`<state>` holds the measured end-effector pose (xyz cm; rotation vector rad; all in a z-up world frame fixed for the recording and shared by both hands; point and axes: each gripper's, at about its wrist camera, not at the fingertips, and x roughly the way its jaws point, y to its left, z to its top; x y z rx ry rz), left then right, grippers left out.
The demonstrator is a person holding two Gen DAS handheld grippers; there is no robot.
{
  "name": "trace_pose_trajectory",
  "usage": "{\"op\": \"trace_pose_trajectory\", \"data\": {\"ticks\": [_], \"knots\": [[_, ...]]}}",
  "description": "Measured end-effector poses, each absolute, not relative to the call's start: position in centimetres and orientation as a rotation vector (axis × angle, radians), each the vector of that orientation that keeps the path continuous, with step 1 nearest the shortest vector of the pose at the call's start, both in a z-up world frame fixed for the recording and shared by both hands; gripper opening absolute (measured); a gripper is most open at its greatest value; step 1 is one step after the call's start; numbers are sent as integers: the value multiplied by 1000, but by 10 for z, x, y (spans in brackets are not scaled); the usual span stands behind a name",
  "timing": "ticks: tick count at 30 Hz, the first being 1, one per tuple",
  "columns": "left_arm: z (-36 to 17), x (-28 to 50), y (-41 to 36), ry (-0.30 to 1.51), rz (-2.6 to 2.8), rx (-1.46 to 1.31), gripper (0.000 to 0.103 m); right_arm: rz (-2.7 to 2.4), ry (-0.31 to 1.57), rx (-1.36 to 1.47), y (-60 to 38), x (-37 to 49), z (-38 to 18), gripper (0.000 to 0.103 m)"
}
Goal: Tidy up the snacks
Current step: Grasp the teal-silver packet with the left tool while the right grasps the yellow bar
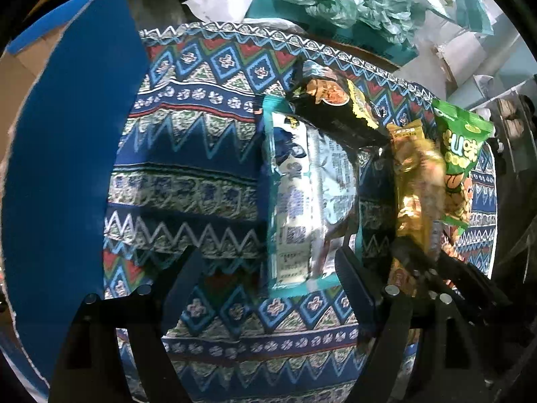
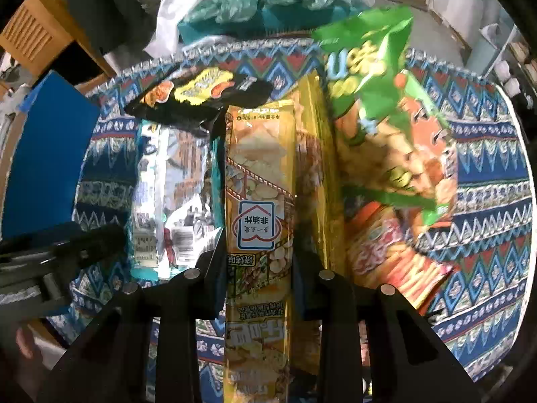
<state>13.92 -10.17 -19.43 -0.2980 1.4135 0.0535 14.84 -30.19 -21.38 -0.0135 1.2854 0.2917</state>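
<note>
The long yellow foil snack packet (image 2: 258, 201) stands lengthwise between the fingers of the right gripper (image 2: 258, 262), which are clamped on its sides near its lower half. In the left wrist view the same packet (image 1: 414, 181) appears right of the other packets, with the right gripper's dark body (image 1: 446, 268) at its near end.

Progress, as a judgement: sorting is at an early stage. One packet is gripped; none is visibly stowed. Four other packets remain on the round table covered by a blue patterned cloth (image 1: 201, 154):
- a pale teal-edged silvery packet (image 1: 302, 194), left of the yellow one;
- a black packet with yellow and orange print (image 1: 339, 107), at the far end, overlapping the teal packet's far corner;
- a green crisp bag (image 2: 379, 100), right of the yellow packet;
- an orange-red bag (image 2: 396, 255), lying partly under the green bag.

The left gripper (image 1: 268, 268) hovers over the near end of the teal-edged packet with its fingers apart; the packet lies between them, and no pad contact is visible.

A blue-sided cardboard box (image 1: 67, 168) stands at the left edge of the table. It is probably the destination.

Legible writing: the yellow packet bears a white house-shaped badge with Chinese characters, inverted in the view; they appear to read "非油炸". The green bag shows a large "U". Other print is blurred.
</note>
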Motion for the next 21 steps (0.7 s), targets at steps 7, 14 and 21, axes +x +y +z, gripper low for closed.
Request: {"op": "trace_pose_trajectory", "data": {"ticks": [7, 14, 21], "knots": [[-199, 157, -106, 1400, 96, -379, 82, 271, 1247, 47, -325, 152, -194, 29], [-208, 182, -138, 1402, 124, -394, 86, 275, 1251, 72, -337, 151, -189, 29], [-222, 196, -162, 1439, 157, -326, 86, 270, 1245, 93, -343, 154, -185, 29]]}}
